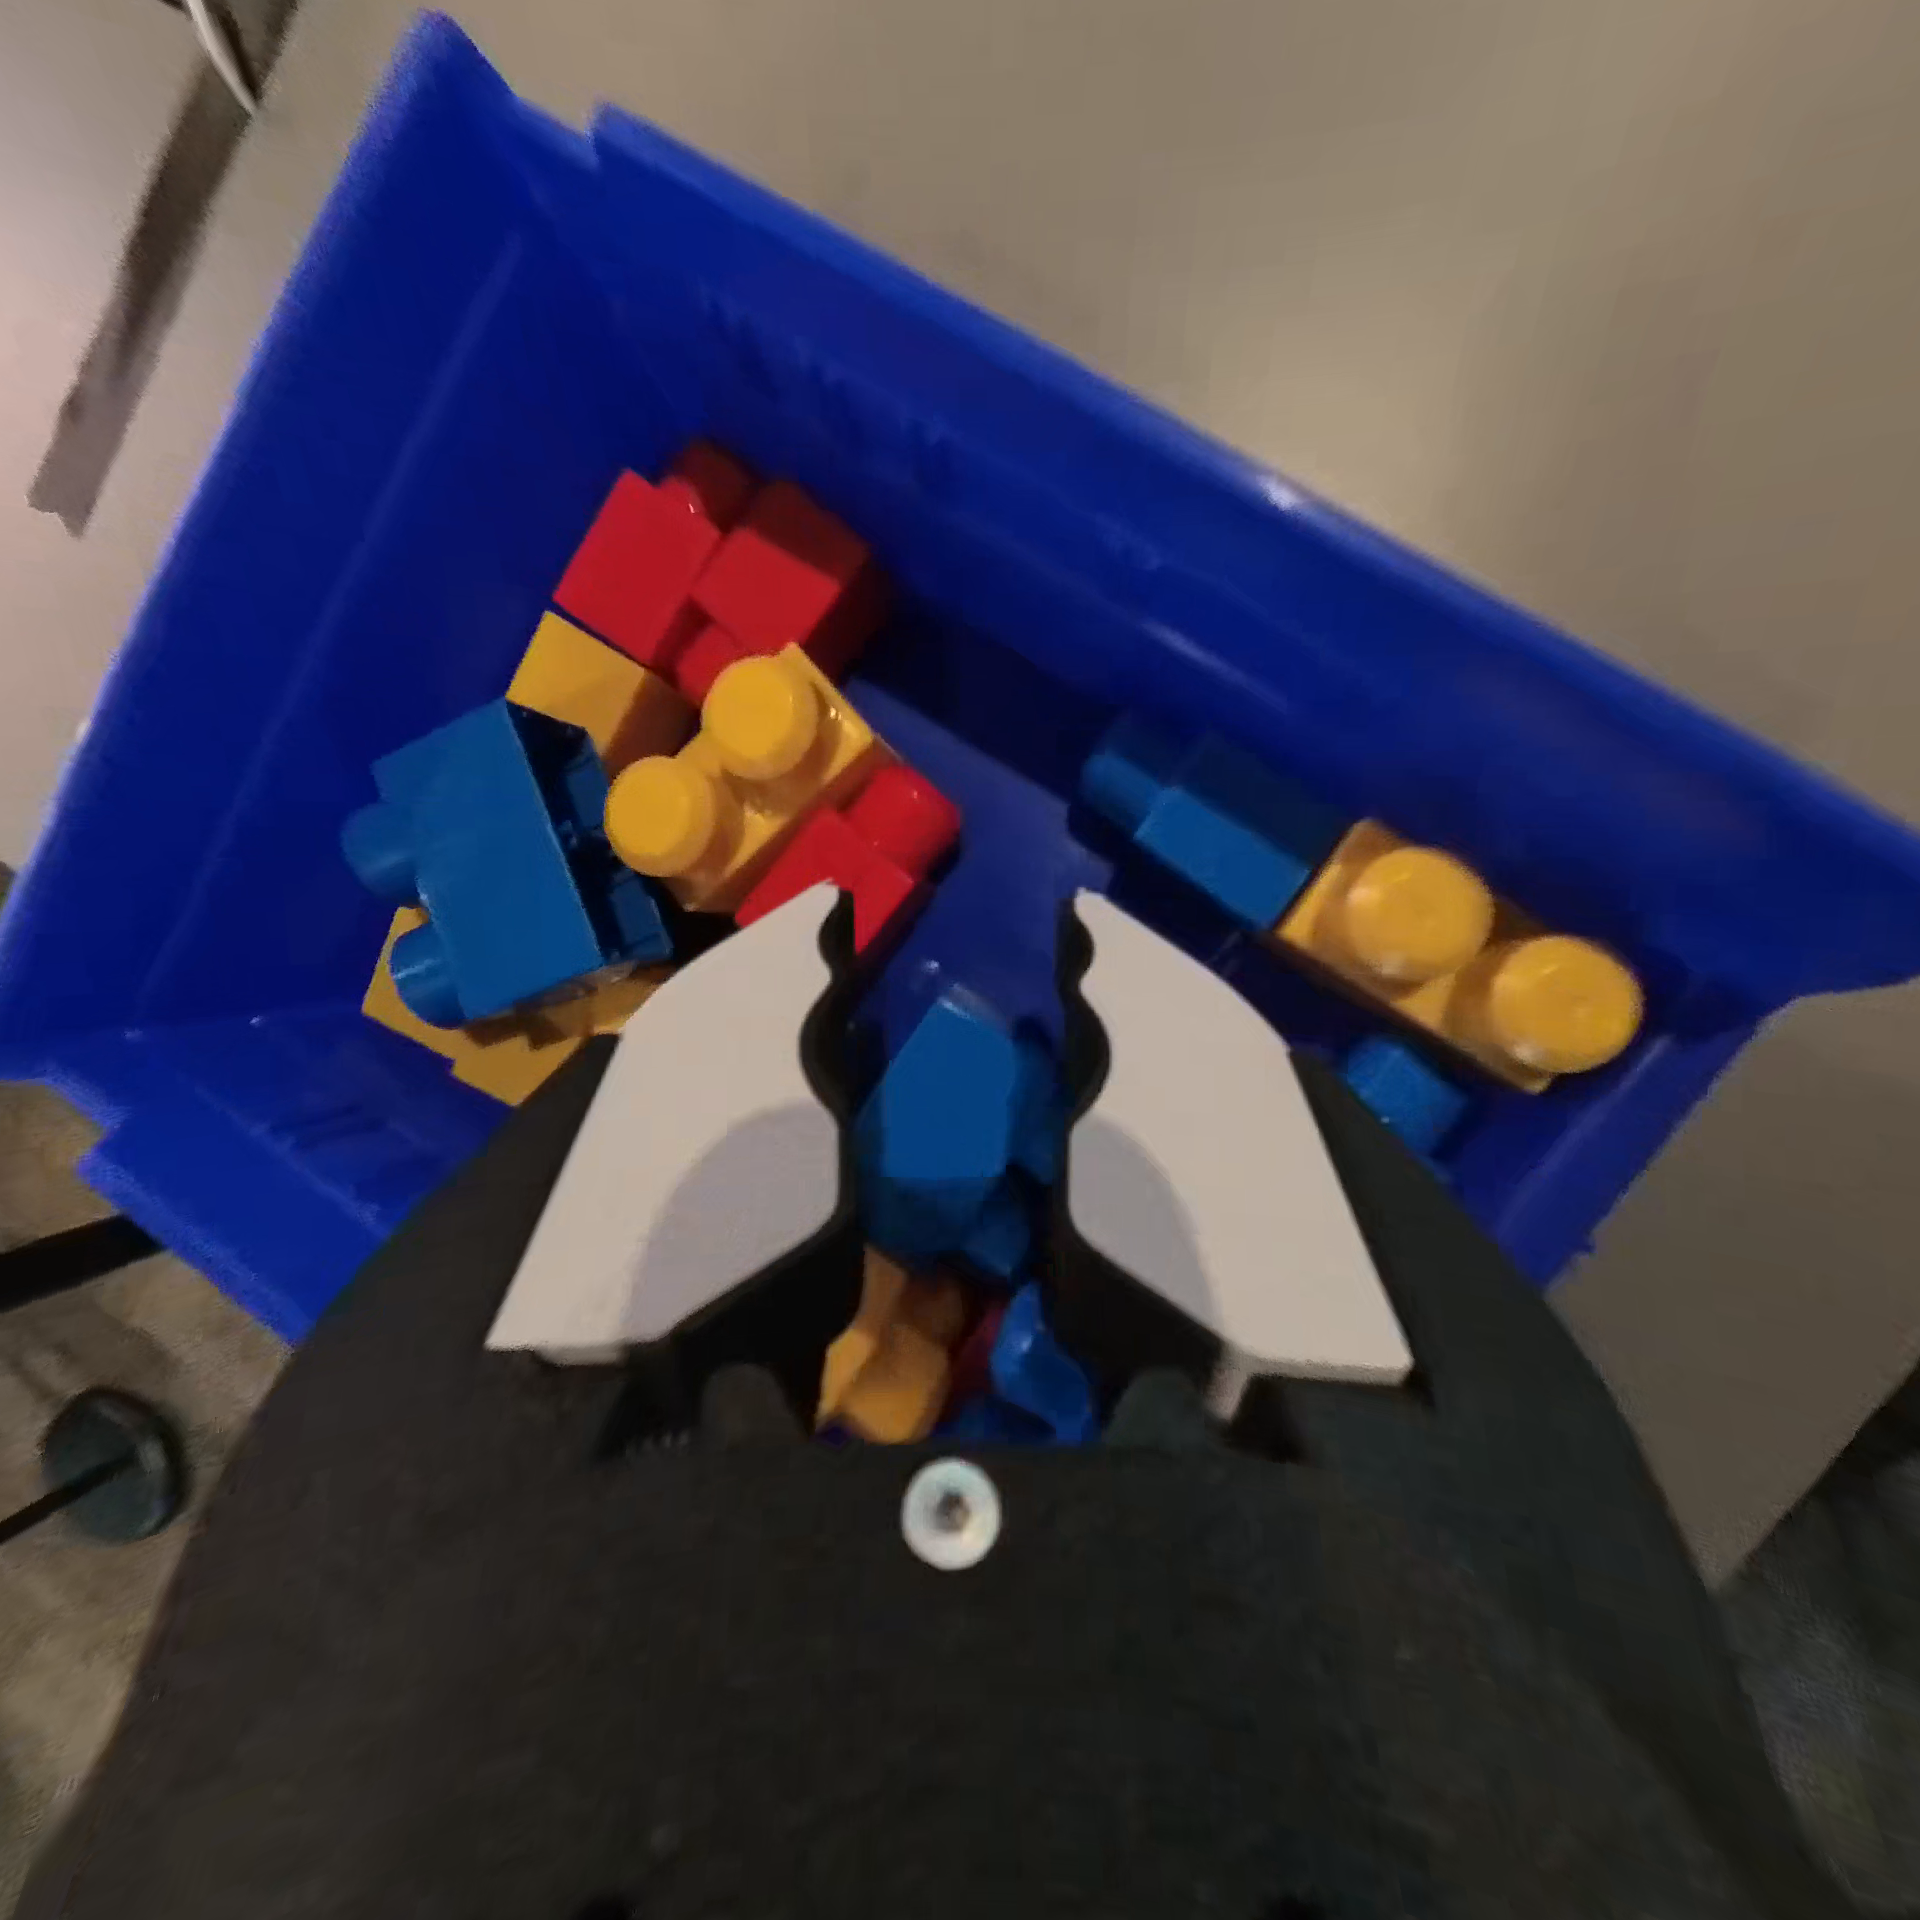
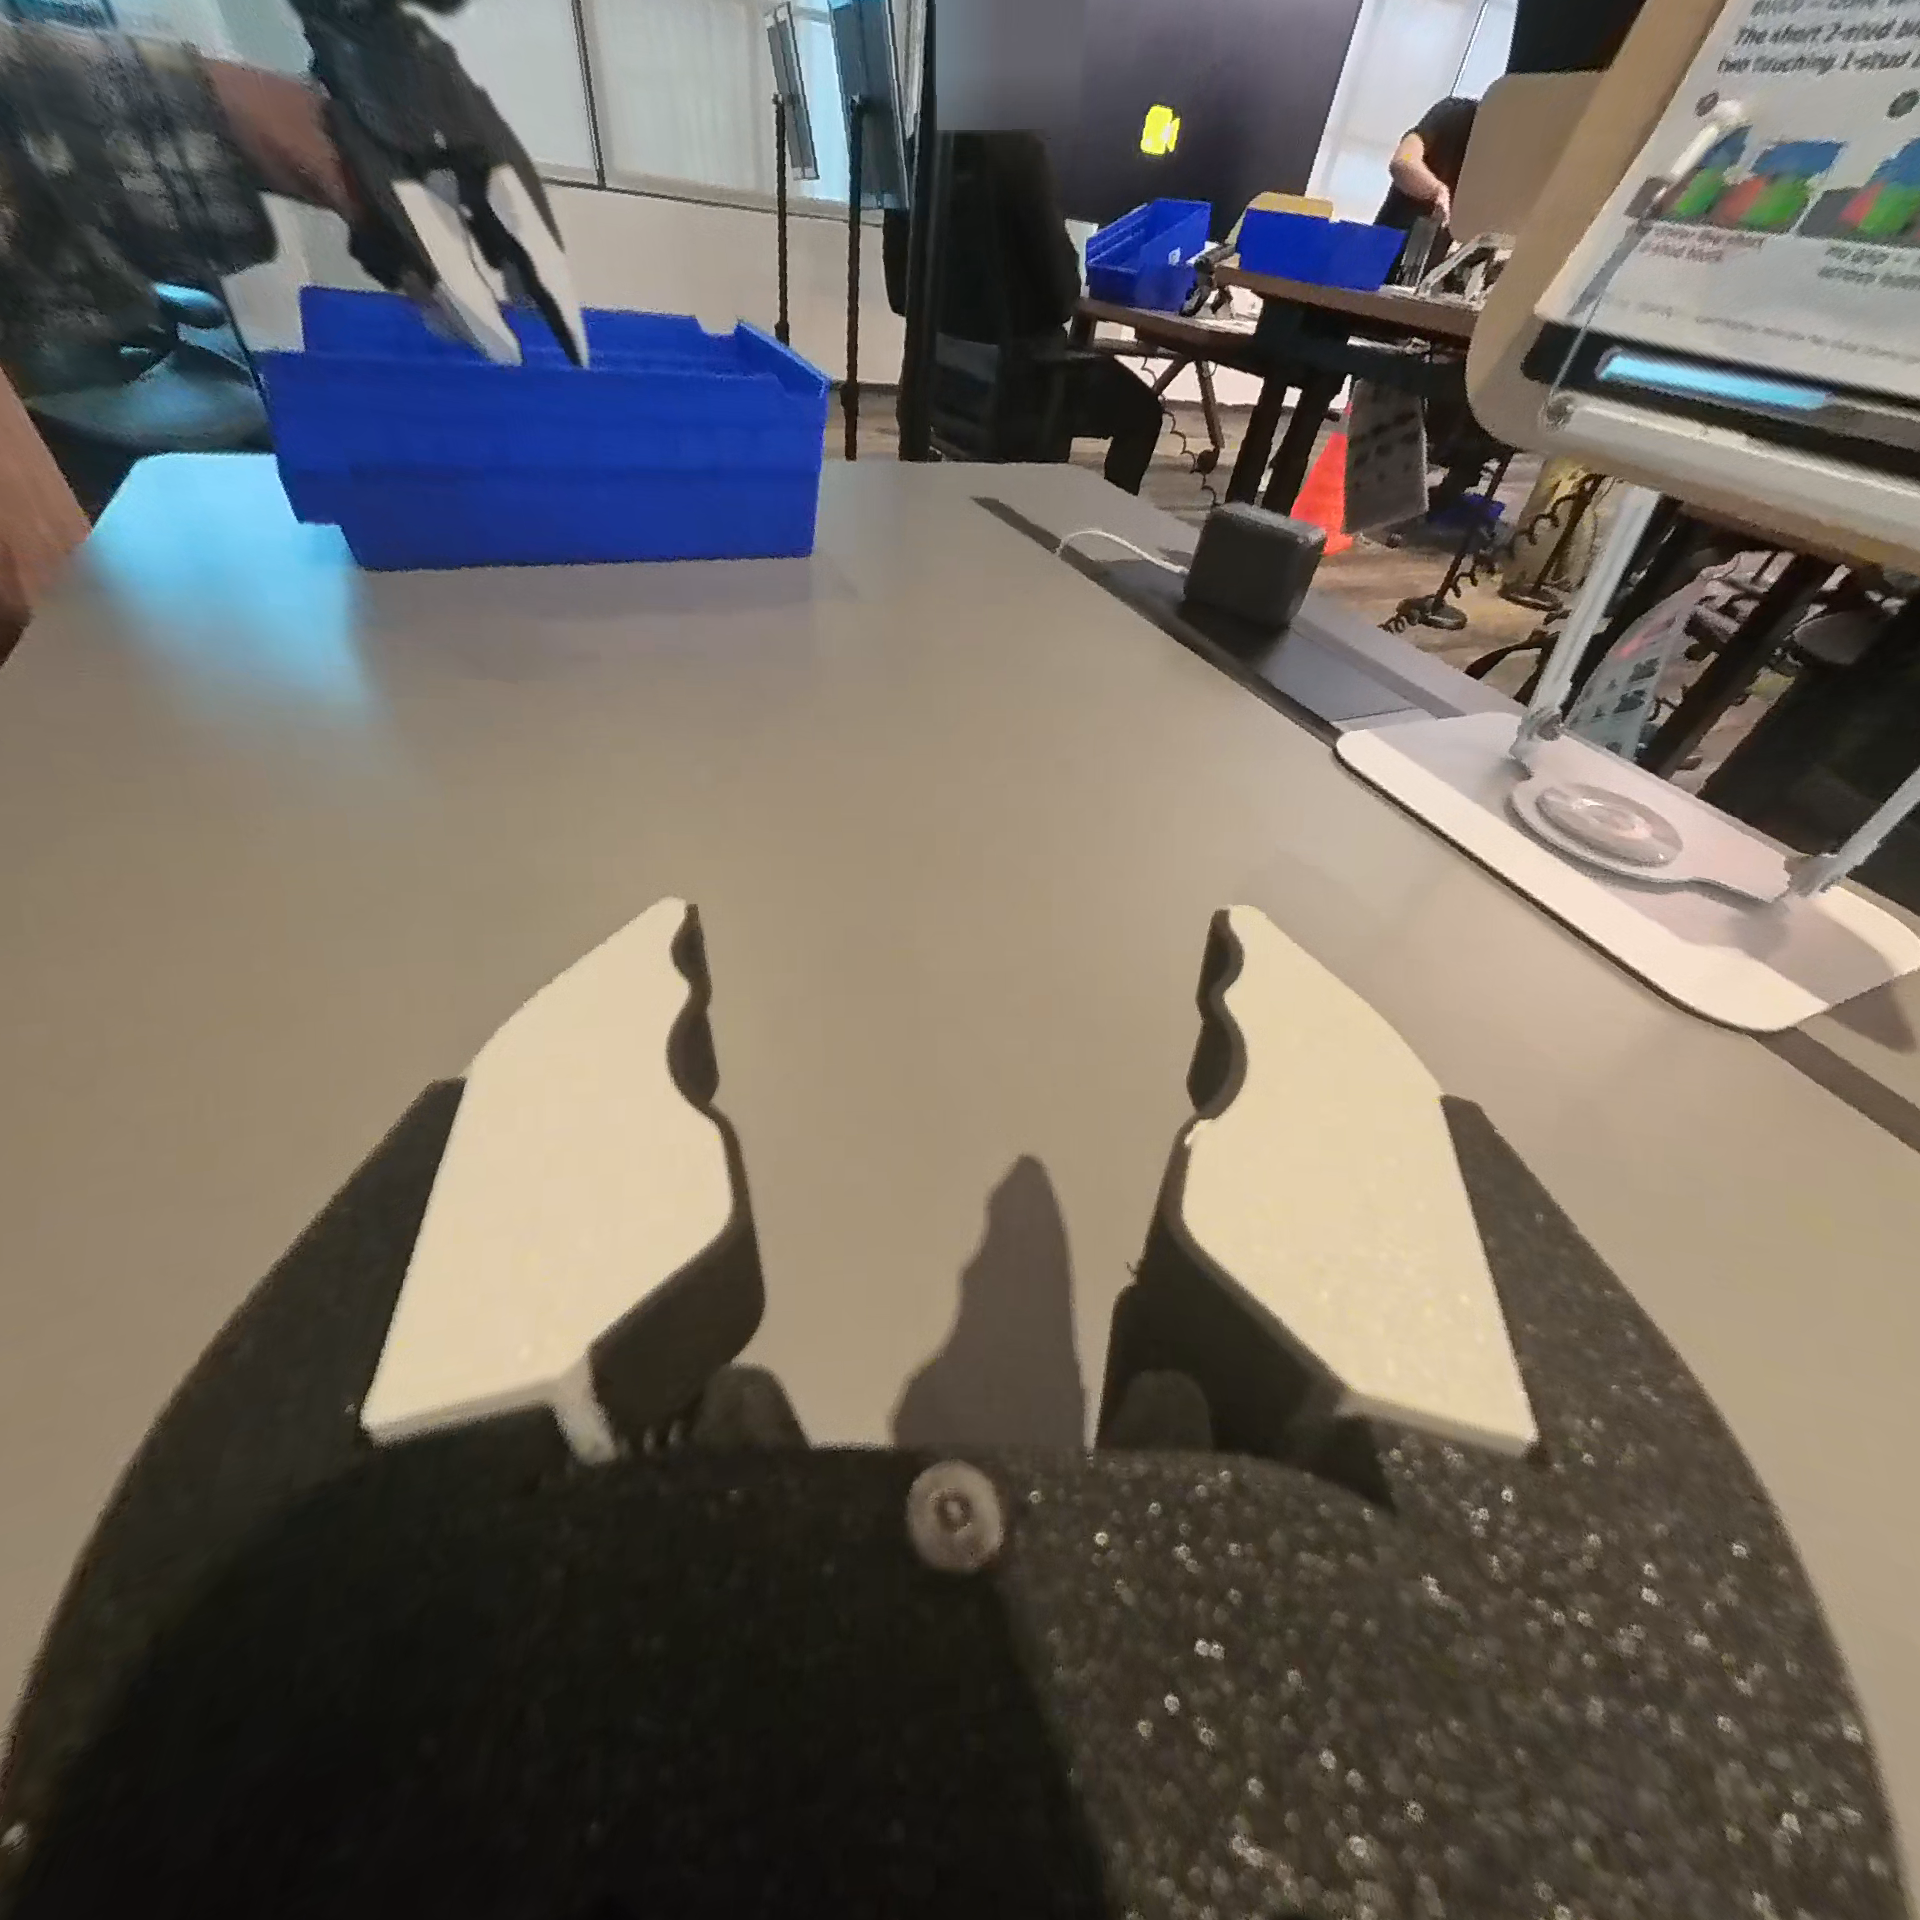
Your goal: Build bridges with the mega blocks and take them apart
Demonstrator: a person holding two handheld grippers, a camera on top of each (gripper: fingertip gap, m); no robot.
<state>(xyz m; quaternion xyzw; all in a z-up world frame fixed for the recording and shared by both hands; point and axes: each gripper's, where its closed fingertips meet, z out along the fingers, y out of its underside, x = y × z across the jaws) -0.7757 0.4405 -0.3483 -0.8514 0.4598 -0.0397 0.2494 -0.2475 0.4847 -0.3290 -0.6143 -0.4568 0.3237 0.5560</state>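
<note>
A blue bin (image 1: 935, 468) holds loose mega blocks: red ones (image 1: 717, 561), a yellow two-stud block (image 1: 748, 769), a blue block (image 1: 499, 831) on the left, and a blue (image 1: 1216, 821) and a yellow block (image 1: 1455, 966) on the right. My left gripper (image 1: 956, 899) points down into the bin and is shut on a blue block (image 1: 945, 1101). In the right wrist view the left gripper (image 2: 520, 332) dips into the bin (image 2: 582, 468) at the table's far left. My right gripper (image 2: 953, 912) is open and empty, low over the bare grey table (image 2: 831, 748).
A black cube (image 2: 1252, 566) sits on a dark strip at the table's right. A screen stand with a white base (image 2: 1621, 862) stands at the right edge. Beyond the table are other tables with blue bins (image 2: 1320, 244), an orange cone (image 2: 1325, 488) and a person. There is about 55 centimeters between the tips of the two grippers.
</note>
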